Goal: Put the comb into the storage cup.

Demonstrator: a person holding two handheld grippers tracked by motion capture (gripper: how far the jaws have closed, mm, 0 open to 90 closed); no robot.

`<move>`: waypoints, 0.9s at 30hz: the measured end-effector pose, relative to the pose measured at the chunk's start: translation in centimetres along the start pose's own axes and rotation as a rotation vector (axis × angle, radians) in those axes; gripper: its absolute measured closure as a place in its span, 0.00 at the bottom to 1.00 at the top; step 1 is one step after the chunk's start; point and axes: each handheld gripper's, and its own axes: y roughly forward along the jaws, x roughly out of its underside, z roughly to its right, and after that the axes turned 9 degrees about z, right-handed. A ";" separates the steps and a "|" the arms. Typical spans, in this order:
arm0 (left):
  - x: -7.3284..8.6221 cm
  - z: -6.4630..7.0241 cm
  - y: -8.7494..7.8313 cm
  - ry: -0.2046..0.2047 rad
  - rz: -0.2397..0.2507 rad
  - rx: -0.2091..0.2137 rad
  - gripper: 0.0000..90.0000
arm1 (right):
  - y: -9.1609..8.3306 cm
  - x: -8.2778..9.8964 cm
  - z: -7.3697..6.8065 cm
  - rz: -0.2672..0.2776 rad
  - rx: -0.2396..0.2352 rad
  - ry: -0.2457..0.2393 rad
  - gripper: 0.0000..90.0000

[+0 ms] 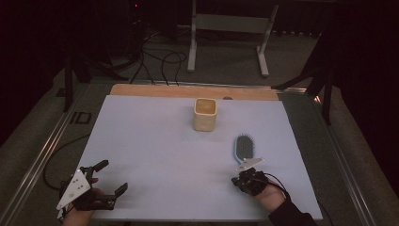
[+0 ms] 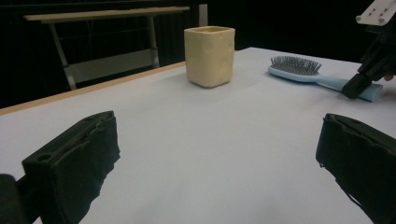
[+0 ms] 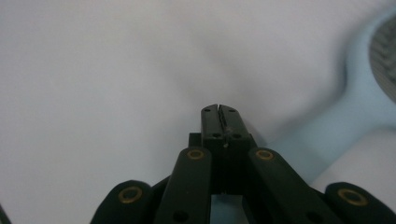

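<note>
Right gripper (image 1: 245, 173) sits at the near right of the white-covered desk (image 1: 155, 155), jaws pressed fully together with nothing between them; in the right gripper view the two pads meet flush over bare desk. The light-blue plastic hairbrush with a dark bristle pad (image 1: 244, 149) lies bristles-up on the desk, right of centre. Its long axis runs roughly near-to-far: bristle head toward the far side, handle end pointing back at the person and ending right at the right gripper's tips. From the right gripper view the handle (image 3: 327, 135) lies just to the right of the closed jaws, angling away up to the head, so the jaws are beside it, not around it. Whether the tips touch the handle I can't tell. Left gripper (image 1: 112, 180) rests at the near left corner, jaws spread wide and empty, well apart from the brush. A cream square-sided cup (image 1: 205, 114) stands upright far centre, near the brush head but apart from it. My read: the right hand is clearly the nearer one for the brush, and it needs to open up and shift sideways across the handle's axis before closing.
</note>
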 end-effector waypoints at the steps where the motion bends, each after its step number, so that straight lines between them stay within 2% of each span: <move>1: 0.0 0.0 0.0 0.000 0.000 0.000 0.00 | -0.2 0.3 0.1 -0.001 0.001 0.004 1.00; 9: 0.0 0.0 0.1 0.002 -0.002 0.000 0.00 | -1.8 1.9 1.3 -0.021 0.032 0.040 1.00; 27: 0.0 0.0 0.1 0.004 -0.002 -0.002 0.00 | -3.6 3.4 3.5 -0.040 0.094 0.076 1.00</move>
